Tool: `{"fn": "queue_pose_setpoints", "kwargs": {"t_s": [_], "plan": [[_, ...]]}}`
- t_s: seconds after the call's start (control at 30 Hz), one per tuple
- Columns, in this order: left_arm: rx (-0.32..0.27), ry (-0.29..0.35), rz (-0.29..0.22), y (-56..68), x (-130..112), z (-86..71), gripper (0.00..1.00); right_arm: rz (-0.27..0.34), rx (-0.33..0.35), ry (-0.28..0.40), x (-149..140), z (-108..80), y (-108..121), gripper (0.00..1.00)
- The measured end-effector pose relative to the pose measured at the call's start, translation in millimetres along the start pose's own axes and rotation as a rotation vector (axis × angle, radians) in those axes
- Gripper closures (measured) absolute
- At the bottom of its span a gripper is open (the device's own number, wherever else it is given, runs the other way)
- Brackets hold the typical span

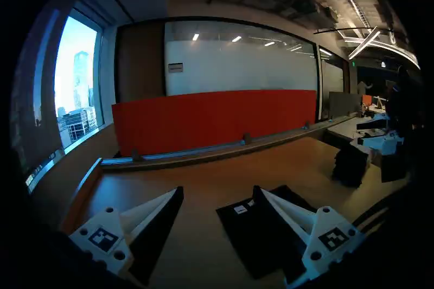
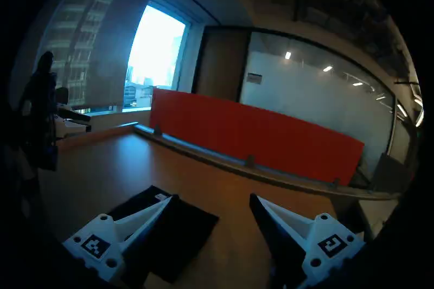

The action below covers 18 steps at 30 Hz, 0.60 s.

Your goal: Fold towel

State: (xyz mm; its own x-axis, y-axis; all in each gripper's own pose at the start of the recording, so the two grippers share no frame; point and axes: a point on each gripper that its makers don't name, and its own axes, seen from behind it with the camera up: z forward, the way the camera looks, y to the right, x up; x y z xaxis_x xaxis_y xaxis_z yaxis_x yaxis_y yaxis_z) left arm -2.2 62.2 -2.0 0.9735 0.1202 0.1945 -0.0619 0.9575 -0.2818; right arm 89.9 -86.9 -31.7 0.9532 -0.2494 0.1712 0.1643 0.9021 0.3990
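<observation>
While both grippers hang just over the towel with nothing in them, the folding looks to me like it is not yet in hand; the left gripper (image 1: 217, 190) has its two fingers spread wide and holds nothing; the right gripper (image 2: 212, 197) is spread just as wide and is empty too.

Right under them the dark towel (image 1: 238, 235) lies flat on the brown worktop (image 1: 217, 172), near the side where the grippers are and well away from the far edge; a small white tag (image 1: 240, 209) sits at the towel's far corner; in the right gripper view the same towel (image 2: 190, 229) shows under the left finger; it looks small and neat, but I cannot tell if it has one layer or is folded already; no corner is lifted, so I think the grab and the fold are still left to do.

Farther off, near the right edge of the worktop, stands a dark pile (image 1: 351, 165); I cannot tell what it is; at the far edge a red screen (image 1: 217, 118) runs along the worktop.
</observation>
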Motion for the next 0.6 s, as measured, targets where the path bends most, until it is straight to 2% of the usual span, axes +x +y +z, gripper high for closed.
{"fn": "queue_pose_setpoints", "kwargs": {"t_s": [0.27,0.6], "plan": [[-0.061,-0.085,0.045,20.3,-44.9,7.7,0.06,-0.007,0.047,-0.071,-39.9,8.5,-13.7,0.00],[-0.109,-0.186,0.053,41.4,-112.3,18.4,0.06,-0.003,0.101,-0.160,-103.3,19.9,-33.7,0.00]]}}
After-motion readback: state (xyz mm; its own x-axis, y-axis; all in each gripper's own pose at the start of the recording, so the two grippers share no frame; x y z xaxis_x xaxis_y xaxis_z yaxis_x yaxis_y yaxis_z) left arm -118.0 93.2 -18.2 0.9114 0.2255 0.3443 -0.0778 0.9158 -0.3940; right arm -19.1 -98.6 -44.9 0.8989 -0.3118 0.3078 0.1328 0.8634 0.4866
